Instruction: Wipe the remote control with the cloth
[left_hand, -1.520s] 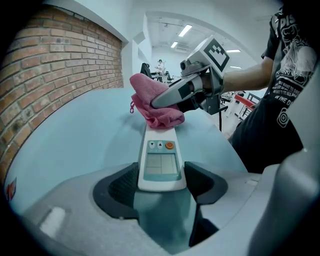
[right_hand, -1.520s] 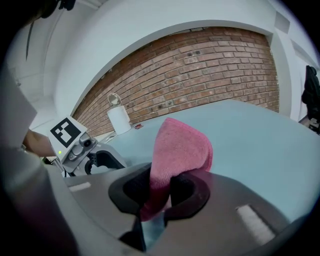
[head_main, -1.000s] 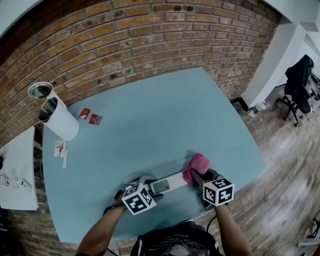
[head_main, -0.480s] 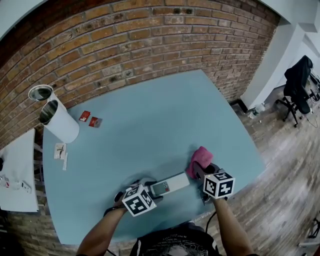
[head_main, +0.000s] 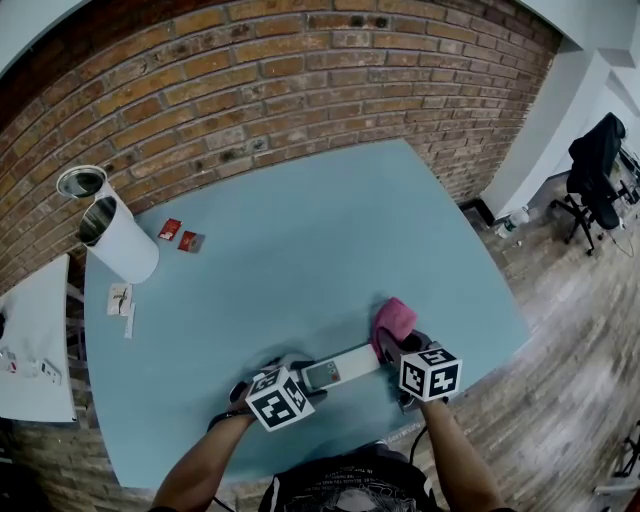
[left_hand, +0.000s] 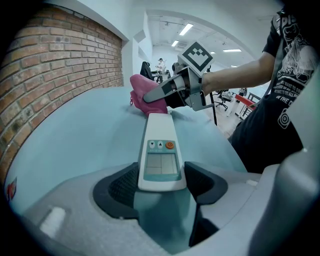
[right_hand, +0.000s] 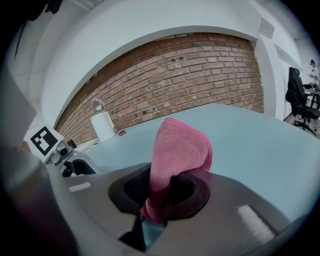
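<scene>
- Your left hand-held gripper (left_hand: 160, 180) is closed on the near end of the remote (left_hand: 159, 145); its pads sit against the two long edges, just behind the screen and buttons.
- The remote lies flat on the bench (head_main: 300, 230), close to your edge of it; its long axis runs from the left hand-held gripper away and to the right in the head view, straight toward your right hand.
- Your right hand-held gripper (right_hand: 165, 187) is clamped on the pink cloth (right_hand: 177, 150); a folded lobe of it stands out beyond the jaws.
- That lobe sits at the far tip of the remote and seems to touch it; whether it presses down you cannot tell from these views.
- The relation that counts: the unwiped length lies between the cloth and the left hand-held gripper, along that one axis; so the stroke should probably run lengthwise toward your left hand, not across.
- The right hand is the nearer one to the free end; the left jaws cover the near end, so the cloth likely has to stop short of them.
</scene>
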